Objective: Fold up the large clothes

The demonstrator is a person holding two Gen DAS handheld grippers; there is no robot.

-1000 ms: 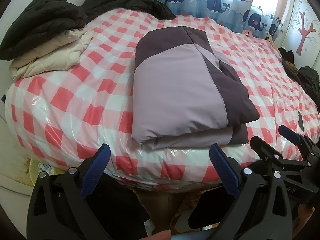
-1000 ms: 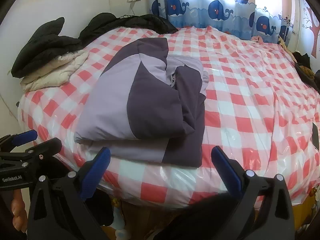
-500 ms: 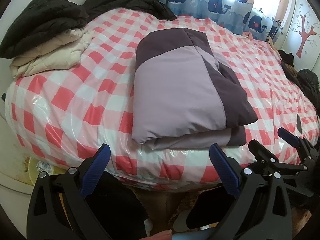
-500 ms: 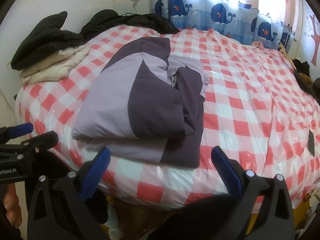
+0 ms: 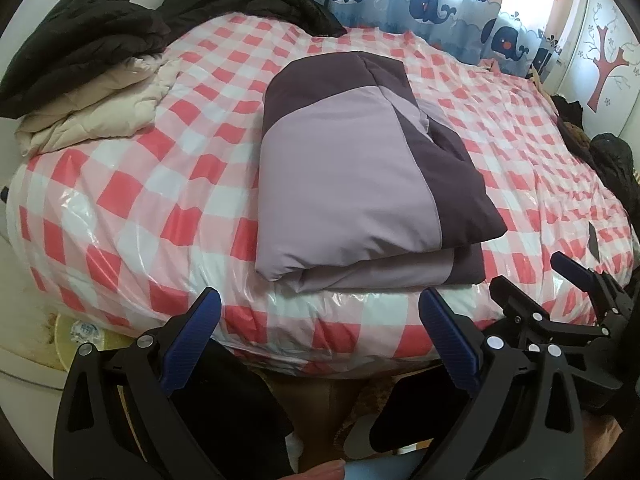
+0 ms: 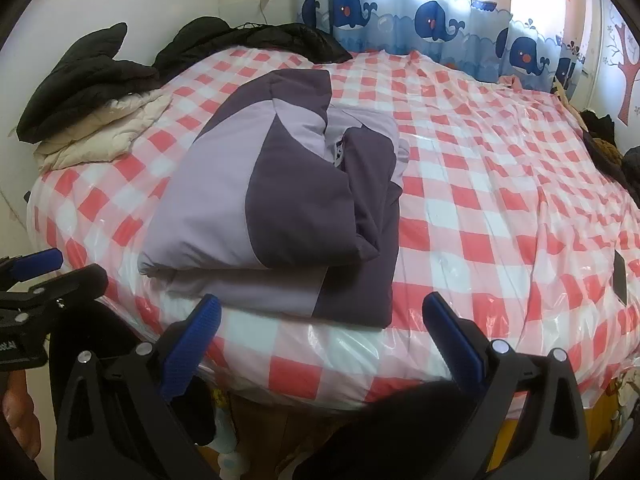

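Folded two-tone lilac and dark purple padded jacket (image 5: 352, 184) is lying near the front edge of the red-and-white checked plastic-covered bed (image 5: 120, 200); both claws are hovering empty.

The left gripper (image 5: 320, 340) and right gripper (image 6: 320, 340) are both holding their blue-padded jaws spread wide, gripping nothing, off the bed edge. The jacket is lying straight ahead of both, long axis running away toward the whale-print curtain (image 6: 400, 20); neither looks clearly nearer. Partial white lettering is showing on the left gripper's body in the right view, unreadable.
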